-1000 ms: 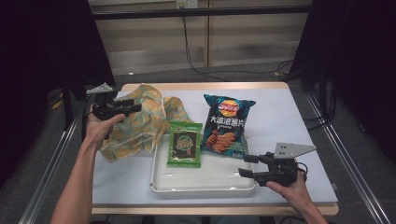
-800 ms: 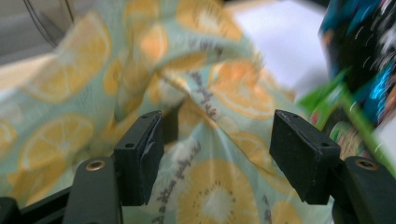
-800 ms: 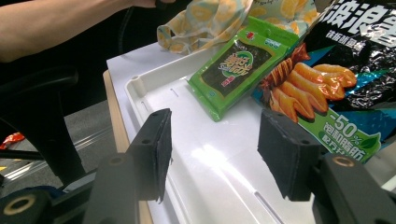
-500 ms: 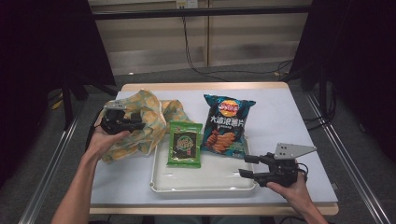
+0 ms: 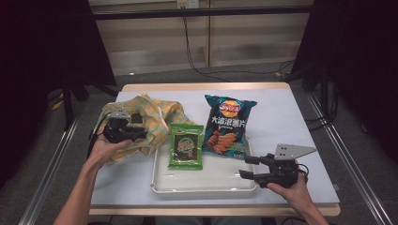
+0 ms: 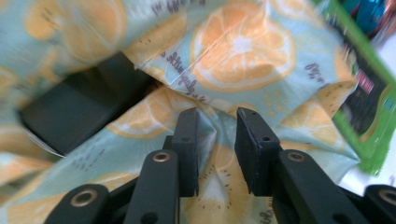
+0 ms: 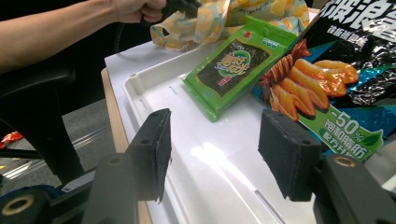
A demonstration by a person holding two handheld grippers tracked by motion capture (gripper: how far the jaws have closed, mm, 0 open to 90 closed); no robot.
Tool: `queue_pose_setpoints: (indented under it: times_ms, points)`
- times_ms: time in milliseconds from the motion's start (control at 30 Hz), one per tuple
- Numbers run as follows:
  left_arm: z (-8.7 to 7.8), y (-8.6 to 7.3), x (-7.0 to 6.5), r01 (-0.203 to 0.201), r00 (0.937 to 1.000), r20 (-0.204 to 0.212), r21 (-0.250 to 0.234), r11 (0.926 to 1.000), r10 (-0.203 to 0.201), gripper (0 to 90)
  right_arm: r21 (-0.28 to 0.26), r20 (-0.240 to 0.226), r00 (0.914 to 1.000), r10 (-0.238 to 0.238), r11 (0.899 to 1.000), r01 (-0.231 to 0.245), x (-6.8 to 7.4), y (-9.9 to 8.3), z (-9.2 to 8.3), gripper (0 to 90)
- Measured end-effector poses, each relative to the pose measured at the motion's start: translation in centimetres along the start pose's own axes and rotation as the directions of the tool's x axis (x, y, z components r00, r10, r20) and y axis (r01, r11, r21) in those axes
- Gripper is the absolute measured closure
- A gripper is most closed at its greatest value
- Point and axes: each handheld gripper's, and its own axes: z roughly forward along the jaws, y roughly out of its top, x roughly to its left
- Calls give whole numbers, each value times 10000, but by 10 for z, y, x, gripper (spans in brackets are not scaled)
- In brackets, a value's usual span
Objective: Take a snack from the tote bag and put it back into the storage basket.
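Note:
A crumpled cloth bag (image 5: 157,117) with an orange-slice print lies on the table's left side. My left gripper (image 5: 142,133) rests low on it, pointing right. In the left gripper view its jaws (image 6: 217,123) stand a narrow gap apart, having just been opening a little. A fold of the bag (image 6: 243,60) lies between them, and the pads do not visibly pinch it. A dark shape (image 6: 79,112) shows in a gap of the cloth. My right gripper (image 5: 245,167) hovers open at the white tray's (image 5: 202,185) right end, nothing between its jaws (image 7: 215,135).
A green seaweed packet (image 5: 186,146) lies partly on the tray, beside the bag. A dark blue chips bag (image 5: 227,124) leans over the tray's far right corner. In the right gripper view, the packet (image 7: 229,63) and chips (image 7: 336,70) lie just beyond the jaws. Dark stands flank the table.
My left gripper has come down and in onto the cloth bag, and its jaws have narrowed from wide apart. The right gripper has not moved.

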Motion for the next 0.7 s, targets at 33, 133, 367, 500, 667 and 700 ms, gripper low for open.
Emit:
queue_pose_setpoints:
  times_ms: [33, 133, 367, 500, 667, 700]
  points:
    - [-5, 3, 1, -22, 10000, -21, -122, 9999, 22, 692, -21, -3, 10000, 20, 10000, -20, 0, 0, 0, 444]
    - [-13, 9, 3, 1, 10000, -32, -303, 9995, -2, 680, -13, -18, 10000, 9, 10000, -9, 0, 0, 0, 443]
    - [-32, 23, 28, 528, 9984, -158, -1217, 9912, -551, 706, -29, -60, 10000, -13, 10000, 12, 1, 0, 0, 443]
    - [-28, 27, 40, 734, 9962, -374, -1179, 9903, -783, 713, -5, -47, 10000, 18, 10000, -18, -1, 0, 0, 443]
    - [-20, 30, 55, 1233, 9902, -528, -993, 9874, -1290, 722, 37, -91, 10000, 35, 10000, -34, -1, -1, 1, 442]
    - [-19, 30, 57, 1292, 9894, -532, -1056, 9860, -1353, 718, 68, -75, 10000, 17, 10000, -16, -1, -1, 1, 441]
